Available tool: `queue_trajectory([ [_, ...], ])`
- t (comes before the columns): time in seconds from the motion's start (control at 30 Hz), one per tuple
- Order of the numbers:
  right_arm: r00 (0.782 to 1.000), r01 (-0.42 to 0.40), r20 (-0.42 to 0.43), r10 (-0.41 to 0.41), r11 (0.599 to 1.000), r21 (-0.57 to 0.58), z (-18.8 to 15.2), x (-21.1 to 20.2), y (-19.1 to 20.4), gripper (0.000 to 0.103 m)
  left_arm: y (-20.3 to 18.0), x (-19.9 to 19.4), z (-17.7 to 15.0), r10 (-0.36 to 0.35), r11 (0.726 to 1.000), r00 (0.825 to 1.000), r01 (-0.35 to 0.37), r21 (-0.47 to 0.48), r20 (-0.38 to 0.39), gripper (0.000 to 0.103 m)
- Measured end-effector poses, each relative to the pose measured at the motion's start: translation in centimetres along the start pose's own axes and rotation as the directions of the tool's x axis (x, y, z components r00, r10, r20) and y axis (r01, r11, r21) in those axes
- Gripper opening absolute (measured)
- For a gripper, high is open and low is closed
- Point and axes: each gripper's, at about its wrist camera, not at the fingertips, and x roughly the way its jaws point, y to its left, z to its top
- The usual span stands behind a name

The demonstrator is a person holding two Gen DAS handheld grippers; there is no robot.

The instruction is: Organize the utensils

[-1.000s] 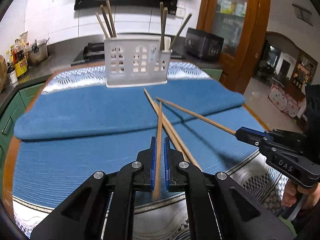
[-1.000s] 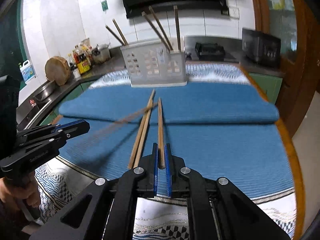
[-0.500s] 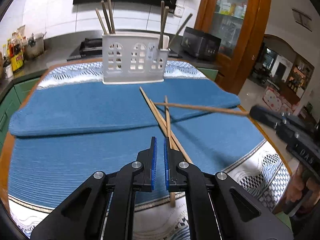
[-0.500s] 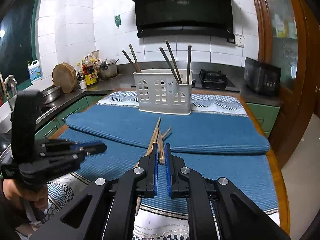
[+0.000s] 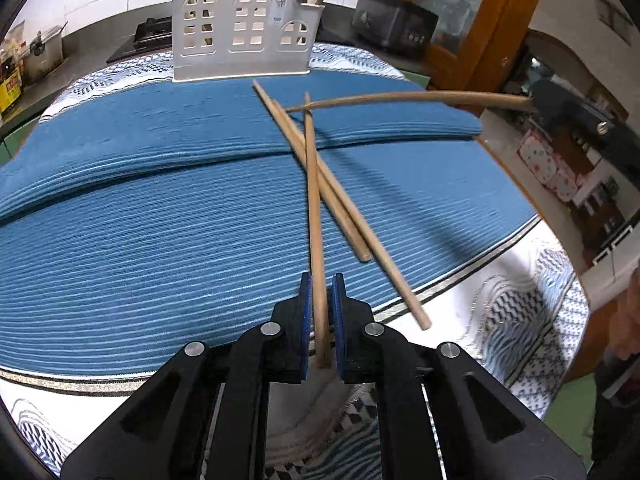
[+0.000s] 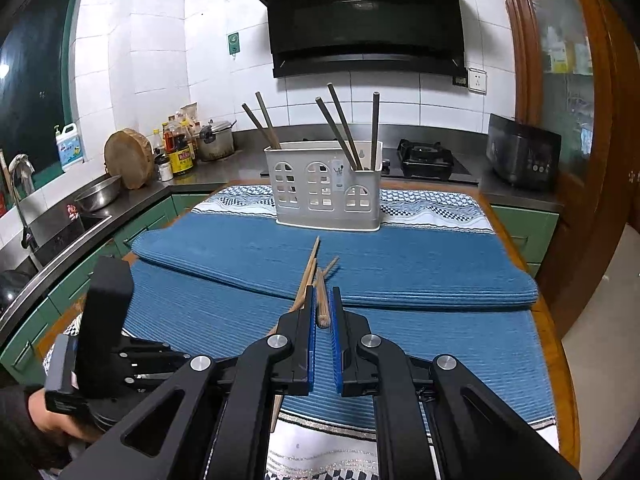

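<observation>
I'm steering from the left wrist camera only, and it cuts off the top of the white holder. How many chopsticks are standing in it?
Observer: Five stand in the holder: two lean at its left end and three at its right end, as the right wrist camera sees it.
Operator: Is the right gripper really holding that raised chopstick?
Observer: Yes. The butt end of the chopstick sits between the fingers of the right gripper, and it points toward the holder.
Operator: What is off to the left of the table?
Observer: A metal bowl sits beside a sink.
</observation>
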Motion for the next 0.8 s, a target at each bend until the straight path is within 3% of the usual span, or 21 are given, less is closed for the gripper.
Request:
queue_trajectory([
  [0.17, 1.0, 0.0, -0.001, 0.0, 1.0, 0.001, 0.0, 0.0, -0.1, 0.007, -0.4, 0.5, -0.2, 0.021, 0.999, 1.0, -0.021, 0.026, -0.006, 0.016],
  [0.3, 1.0, 0.001, 0.003, -0.001, 1.0, 0.002, 0.2, 0.0, 0.0, 0.007, -0.8, 0.6, -0.1, 0.074, 0.996, 0.997, -0.074, 0.052, 0.001, 0.007],
  [0.47, 1.0, 0.01, 0.015, -0.01, 1.0, -0.004, 0.8, -0.3, -0.1, 0.007, -0.4, -0.3, 0.1, 0.071, 0.996, 0.997, -0.072, 0.043, 0.02, 0.005],
  [0.8, 0.997, -0.007, 0.081, 0.008, 1.0, -0.016, 4.9, -1.8, -1.3, 0.007, 1.3, -5.7, 3.3, 0.106, 0.992, 0.973, -0.116, 0.041, 0.205, 0.005],
])
